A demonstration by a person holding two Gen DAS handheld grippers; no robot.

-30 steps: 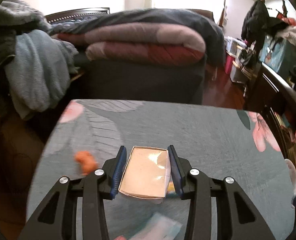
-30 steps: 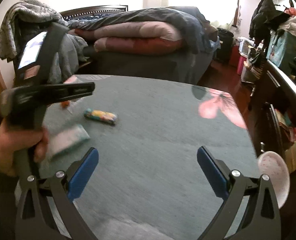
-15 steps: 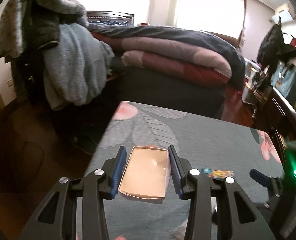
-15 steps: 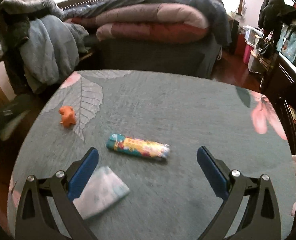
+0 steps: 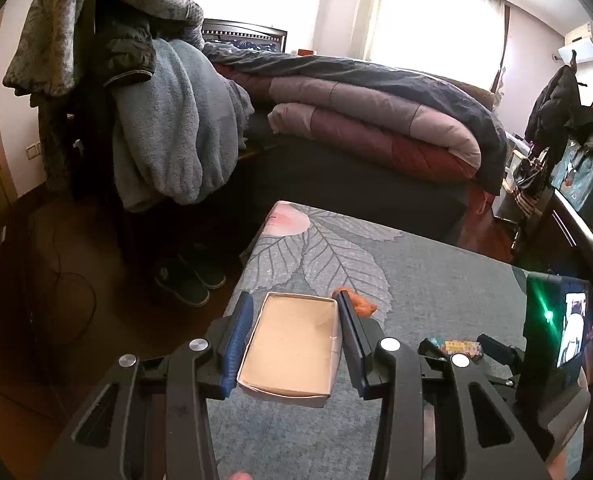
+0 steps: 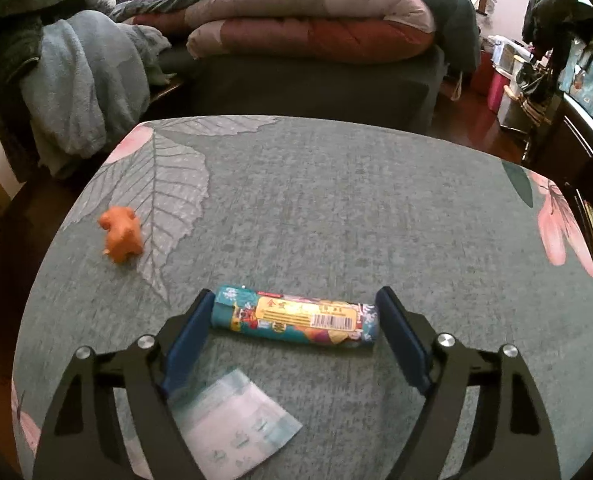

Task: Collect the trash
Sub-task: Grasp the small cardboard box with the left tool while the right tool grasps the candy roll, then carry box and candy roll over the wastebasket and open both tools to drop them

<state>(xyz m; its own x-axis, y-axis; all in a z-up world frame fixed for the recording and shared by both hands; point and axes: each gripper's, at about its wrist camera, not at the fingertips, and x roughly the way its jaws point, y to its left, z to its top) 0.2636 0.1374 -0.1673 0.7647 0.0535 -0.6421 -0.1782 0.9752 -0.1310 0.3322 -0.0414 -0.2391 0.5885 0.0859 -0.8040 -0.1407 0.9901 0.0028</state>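
A shallow cardboard box (image 5: pixel 292 344) is clamped between the jaws of the left gripper (image 5: pixel 294 338), above the tabletop (image 6: pixel 356 208). The right gripper (image 6: pixel 296 332) is spread wide, straddling a printed wrapper roll (image 6: pixel 294 316) end to end. Gripped lengthwise, the roll could be buckled or squirted out, and the thin box could be crushed by a tighter squeeze. An orange scrap (image 6: pixel 121 234) and a pale packet (image 6: pixel 232 420) lie nearby; the packet is partly covered by the right gripper, and its print is blurred.
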